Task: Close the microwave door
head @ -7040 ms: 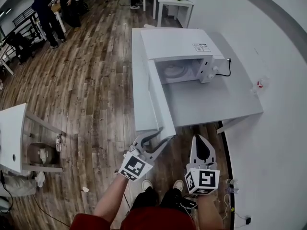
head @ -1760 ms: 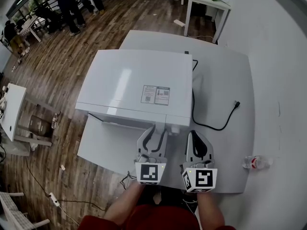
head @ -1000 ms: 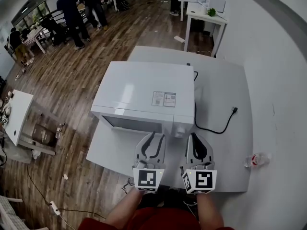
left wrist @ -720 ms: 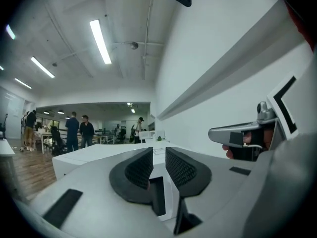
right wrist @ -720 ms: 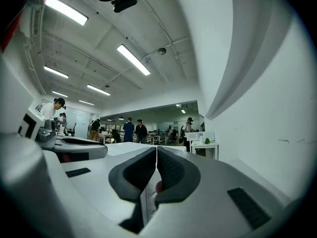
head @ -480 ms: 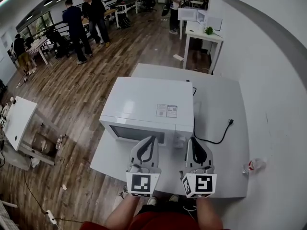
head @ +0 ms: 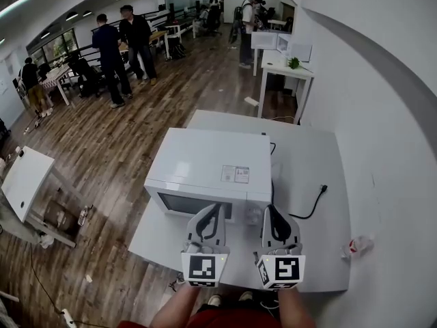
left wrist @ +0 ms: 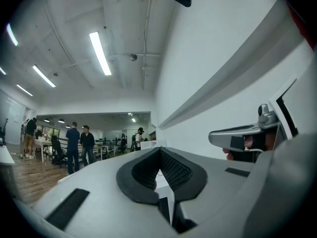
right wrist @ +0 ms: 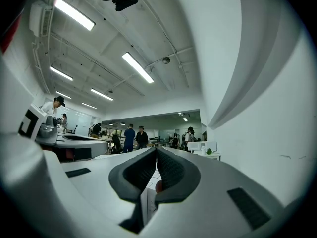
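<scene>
White boxy microwave [head: 212, 173], door shut, sits mid-frame on smooth white table [head: 307, 152]; black cord [head: 323, 189] curls right, prob. plastic bottle [head: 355, 244] lower right. Below it, left gripper [head: 217, 208] & right gripper [head: 268, 209]: jaws closed, empty.

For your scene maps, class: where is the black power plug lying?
In the head view, the plug lies loose on the white table, right of the microwave.

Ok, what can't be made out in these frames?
Head view: lower front of the microwave, covered by the left gripper and right gripper.
Head view: label on its top, too small to read.
Head view: bottle by the table edge, too small.
Both gripper views: the microwave itself, hidden under the fingers.
</scene>
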